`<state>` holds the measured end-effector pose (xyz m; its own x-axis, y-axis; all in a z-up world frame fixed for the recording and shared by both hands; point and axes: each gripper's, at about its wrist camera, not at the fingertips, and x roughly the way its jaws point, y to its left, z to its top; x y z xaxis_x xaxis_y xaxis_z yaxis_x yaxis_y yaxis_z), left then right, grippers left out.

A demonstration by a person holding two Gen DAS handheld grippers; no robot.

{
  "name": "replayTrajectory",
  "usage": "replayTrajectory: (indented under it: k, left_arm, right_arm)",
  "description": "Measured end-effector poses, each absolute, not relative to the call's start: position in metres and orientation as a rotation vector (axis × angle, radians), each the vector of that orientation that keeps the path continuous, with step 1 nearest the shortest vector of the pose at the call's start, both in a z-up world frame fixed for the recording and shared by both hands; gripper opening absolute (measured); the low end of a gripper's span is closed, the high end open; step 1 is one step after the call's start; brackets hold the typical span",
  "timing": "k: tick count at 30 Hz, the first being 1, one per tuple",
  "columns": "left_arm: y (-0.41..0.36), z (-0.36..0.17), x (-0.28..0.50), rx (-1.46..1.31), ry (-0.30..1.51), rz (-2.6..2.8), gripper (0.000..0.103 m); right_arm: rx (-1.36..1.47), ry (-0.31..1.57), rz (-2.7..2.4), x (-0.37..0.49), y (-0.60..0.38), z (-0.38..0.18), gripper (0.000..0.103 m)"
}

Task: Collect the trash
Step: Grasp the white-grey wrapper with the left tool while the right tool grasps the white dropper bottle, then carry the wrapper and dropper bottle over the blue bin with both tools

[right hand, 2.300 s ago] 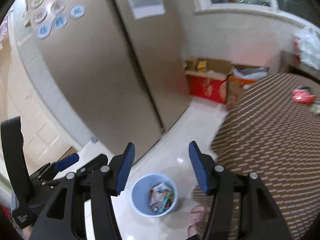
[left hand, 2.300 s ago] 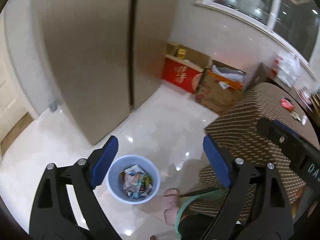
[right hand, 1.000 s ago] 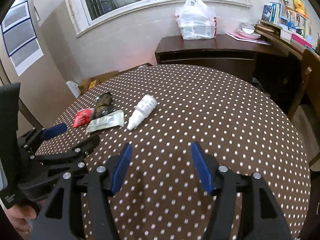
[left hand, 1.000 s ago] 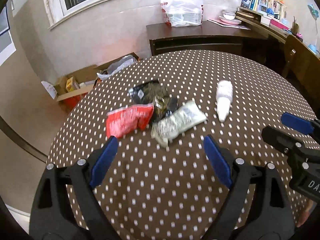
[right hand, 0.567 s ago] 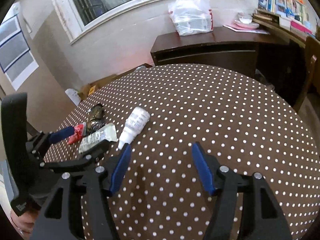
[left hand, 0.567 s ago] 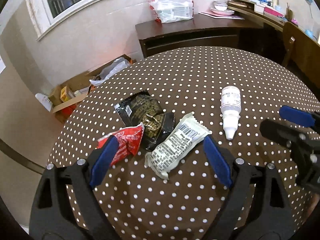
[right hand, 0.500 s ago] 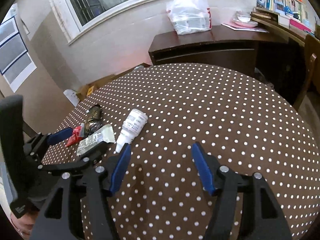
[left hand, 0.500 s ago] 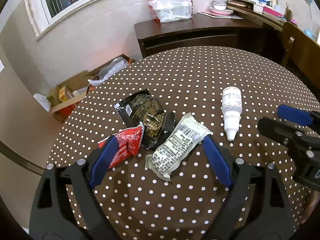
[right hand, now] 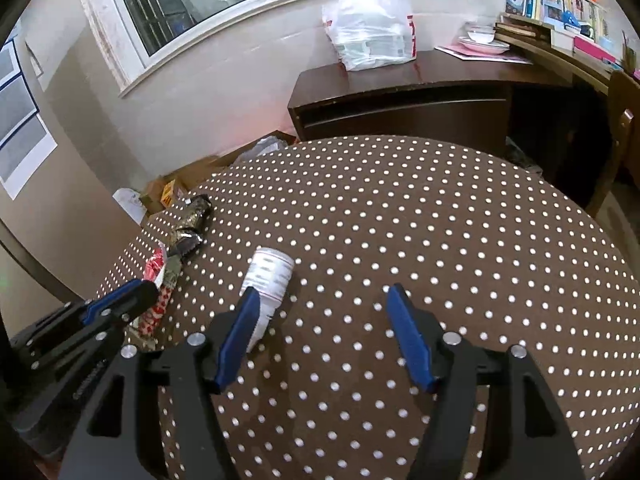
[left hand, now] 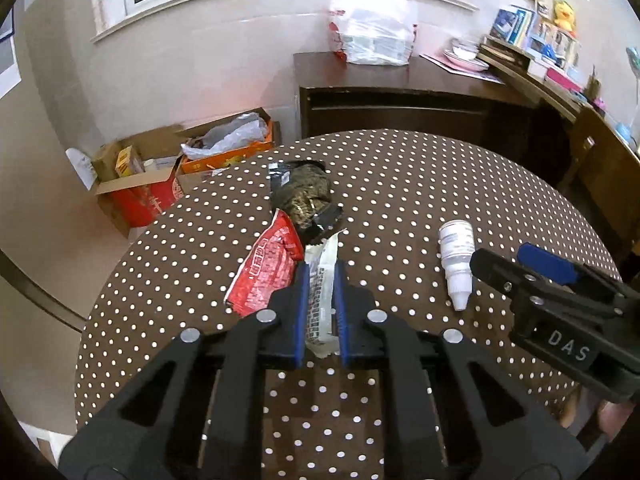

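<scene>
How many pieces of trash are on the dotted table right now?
4: a black wrapper farthest, a red wrapper below it, a white wrapper between the closing left gripper's fingers, and a small white bottle off right.

The white bottle (right hand: 267,280) tip hides behind a gripper finger (shelf books unreadable).

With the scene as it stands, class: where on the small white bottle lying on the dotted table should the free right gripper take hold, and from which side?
Grip the white bottle across its wide labelled body, coming from above. It lies on its side on the table, narrow cap end toward the camera; the cap tapers and would likely slip. The right gripper, jaws opening and empty, sits just right of it.
</scene>
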<state>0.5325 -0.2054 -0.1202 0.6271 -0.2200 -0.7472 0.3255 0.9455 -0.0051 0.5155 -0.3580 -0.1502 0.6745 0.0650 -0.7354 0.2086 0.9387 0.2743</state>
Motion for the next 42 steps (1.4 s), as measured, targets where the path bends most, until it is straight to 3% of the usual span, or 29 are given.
replayTrajectory:
  k: [17, 20, 22, 23, 32, 42]
  left_arm:
    - [-0.195, -0.134, 0.543, 0.067, 0.882, -0.306, 0.013]
    - [-0.193, -0.134, 0.544, 0.046, 0.891, -0.314, 0.012]
    - [-0.190, -0.133, 0.543, 0.033, 0.893, -0.317, 0.011]
    - [-0.188, -0.134, 0.543, 0.034, 0.898, -0.315, 0.010]
    - [-0.170, -0.124, 0.518, -0.046, 0.905, -0.343, 0.009]
    - [-0.120, -0.091, 0.438, -0.129, 0.857, -0.345, 0.009]
  right_arm:
    - [0.281, 0.848, -0.013, 0.541, -0.326, -0.149, 0.064]
    - [0.267, 0.860, -0.001, 0.546, -0.323, -0.150, 0.052]
    - [0.251, 0.869, 0.013, 0.548, -0.321, -0.151, 0.026]
    - [0.245, 0.871, 0.020, 0.548, -0.321, -0.151, 0.025]
    - [0.260, 0.847, 0.074, 0.511, -0.317, -0.142, 0.025]
    - [0.262, 0.819, 0.186, 0.441, -0.280, -0.106, 0.025]
